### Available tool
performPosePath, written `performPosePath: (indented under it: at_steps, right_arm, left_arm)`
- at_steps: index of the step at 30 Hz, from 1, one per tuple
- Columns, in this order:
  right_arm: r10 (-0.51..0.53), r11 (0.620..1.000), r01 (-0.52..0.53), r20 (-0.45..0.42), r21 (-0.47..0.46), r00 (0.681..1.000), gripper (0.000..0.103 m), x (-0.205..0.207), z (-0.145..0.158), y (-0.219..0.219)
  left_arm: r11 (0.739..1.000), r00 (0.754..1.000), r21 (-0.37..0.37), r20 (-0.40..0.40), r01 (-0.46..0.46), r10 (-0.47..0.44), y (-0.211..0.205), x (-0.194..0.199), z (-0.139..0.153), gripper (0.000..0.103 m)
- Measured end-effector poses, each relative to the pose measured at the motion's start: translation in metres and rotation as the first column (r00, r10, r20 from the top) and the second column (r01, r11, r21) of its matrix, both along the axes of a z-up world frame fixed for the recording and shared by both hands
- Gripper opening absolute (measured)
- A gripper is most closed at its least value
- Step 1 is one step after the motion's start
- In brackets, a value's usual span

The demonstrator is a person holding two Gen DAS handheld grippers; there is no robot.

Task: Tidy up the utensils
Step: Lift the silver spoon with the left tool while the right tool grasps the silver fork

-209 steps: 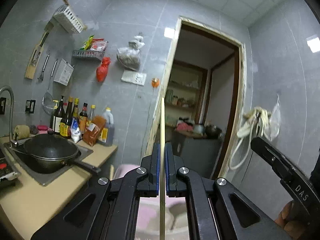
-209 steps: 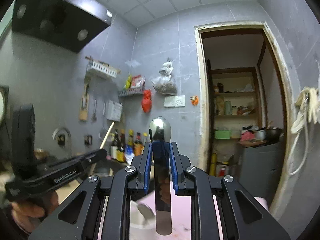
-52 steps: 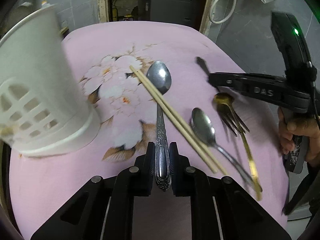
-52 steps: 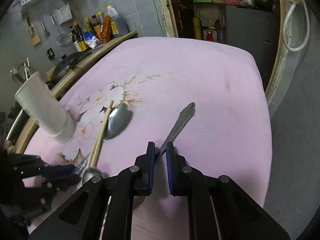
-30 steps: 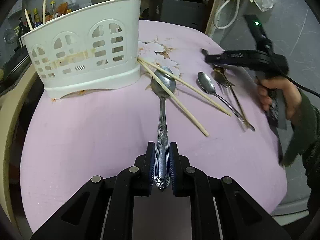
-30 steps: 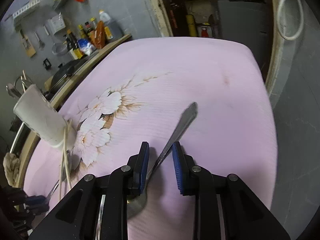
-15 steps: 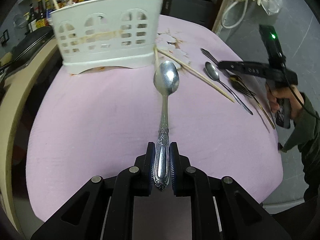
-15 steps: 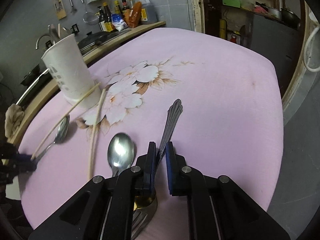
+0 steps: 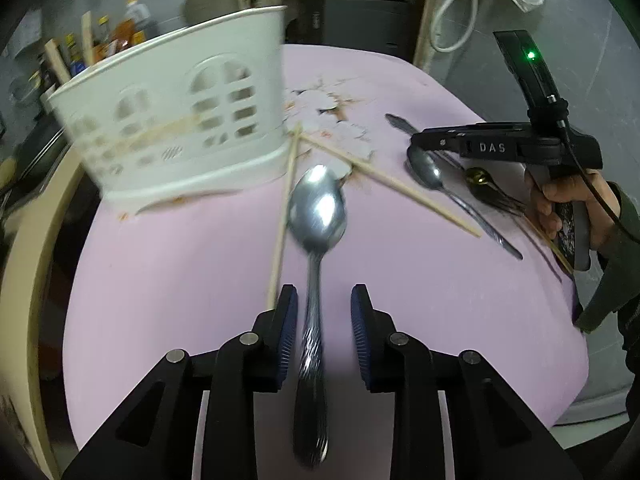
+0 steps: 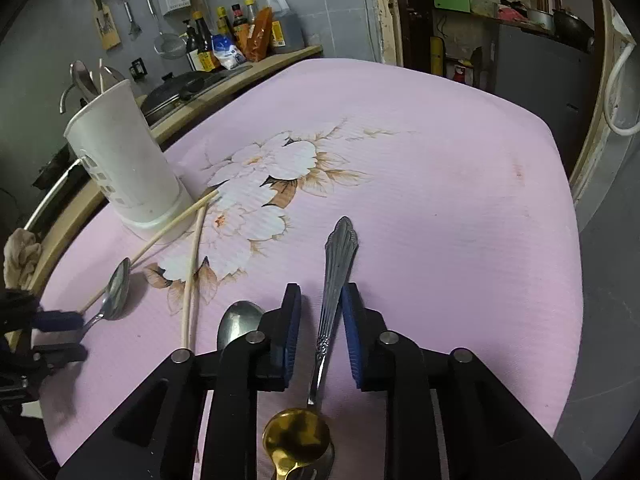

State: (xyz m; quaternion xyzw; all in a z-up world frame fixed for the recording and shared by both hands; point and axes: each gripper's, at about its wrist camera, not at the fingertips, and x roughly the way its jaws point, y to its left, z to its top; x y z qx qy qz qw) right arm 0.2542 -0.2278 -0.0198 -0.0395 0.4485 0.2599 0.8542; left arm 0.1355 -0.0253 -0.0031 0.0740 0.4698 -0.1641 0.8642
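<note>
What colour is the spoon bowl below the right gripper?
Gold spoon bowl, clearest in the right wrist view.

The white utensil holder (image 9: 180,120) and the large spoon (image 9: 316,216) are smeared by motion blur. The gold spoon (image 10: 296,444) is cut off by the bottom edge of the right wrist view.

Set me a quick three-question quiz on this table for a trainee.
1. True or false: the white utensil holder lies on its side.
2. How many wooden chopsticks lie loose on the pink cloth?
3. Where is the gold spoon? A. inside the holder. B. on the cloth, at the near edge of the right wrist view. C. on the kitchen counter.
Key: 1 false, it stands upright; 2 two; 3 B.
</note>
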Motion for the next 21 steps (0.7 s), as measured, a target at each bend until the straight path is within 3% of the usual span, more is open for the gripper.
performPosePath:
  at_steps: [7,16,21]
  right_arm:
    - [-0.001,0.999,0.001,-0.017,0.035,1.000,0.022,0.001,0.000,-0.003]
    - [-0.005,1.000,0.005,-0.007,0.006,1.000,0.023,0.005,-0.001,0.005]
    - [-0.006,1.000,0.006,-0.005,0.008,1.000,0.025,0.005,-0.002,0.006]
  left_arm:
    - [1.000,1.000,0.014,-0.023,0.010,-0.010,-0.007,0.034,-0.009,0.032]
    - [0.999,0.999,0.032,-0.033,0.034,-0.032,-0.023,0.058,-0.015,0.045]
    - [0.997,0.999,0.065,-0.015,0.047,-0.046,-0.032,0.062,-0.020,0.046]
